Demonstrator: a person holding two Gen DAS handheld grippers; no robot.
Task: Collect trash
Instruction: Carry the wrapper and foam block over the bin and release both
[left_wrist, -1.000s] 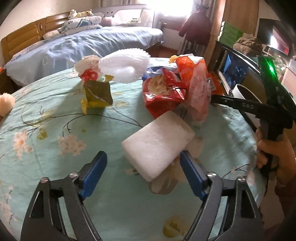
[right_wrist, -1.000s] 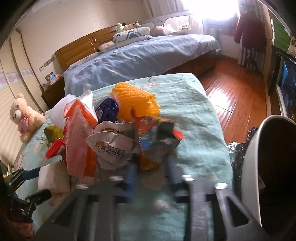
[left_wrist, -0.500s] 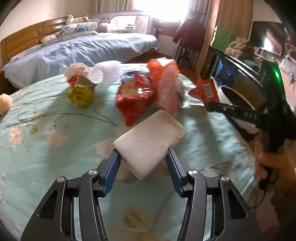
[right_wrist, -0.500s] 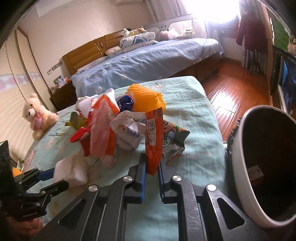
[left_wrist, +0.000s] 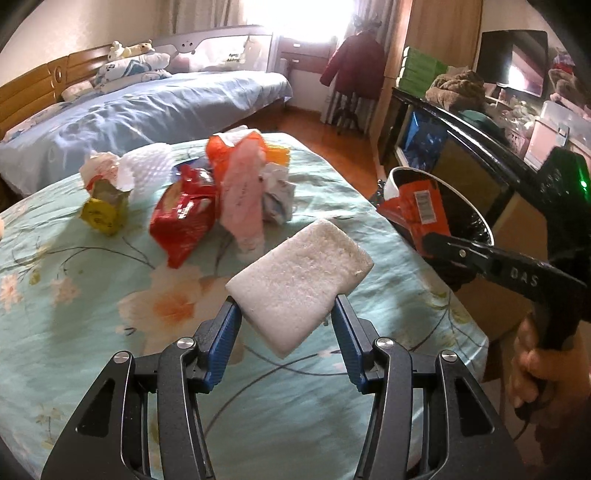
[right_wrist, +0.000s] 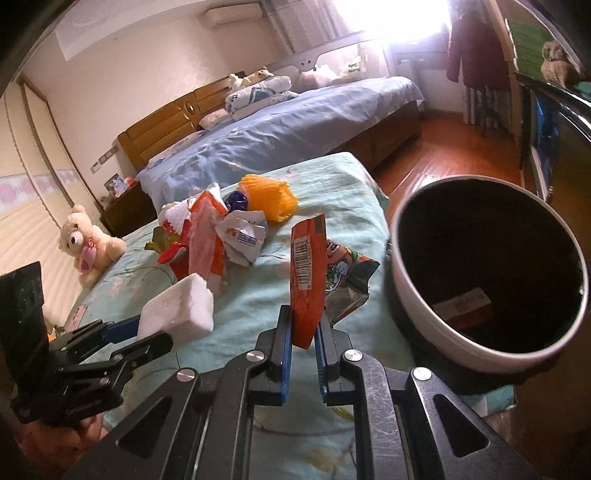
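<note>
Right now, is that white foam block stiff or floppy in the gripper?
Probably stiff: the white foam block juts past the left gripper without sagging. Likely light, since it is held by one end. Its crumbly surface may shed bits.

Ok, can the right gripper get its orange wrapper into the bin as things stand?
Probably yes. The right gripper is shut on the orange wrapper, the bin stands open just beside it, and nothing lies between them.

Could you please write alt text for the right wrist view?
The right gripper pinches an upright orange wrapper beside a white bin. At left, the left gripper holds a white foam block over a floral cloth strewn with trash.
</note>
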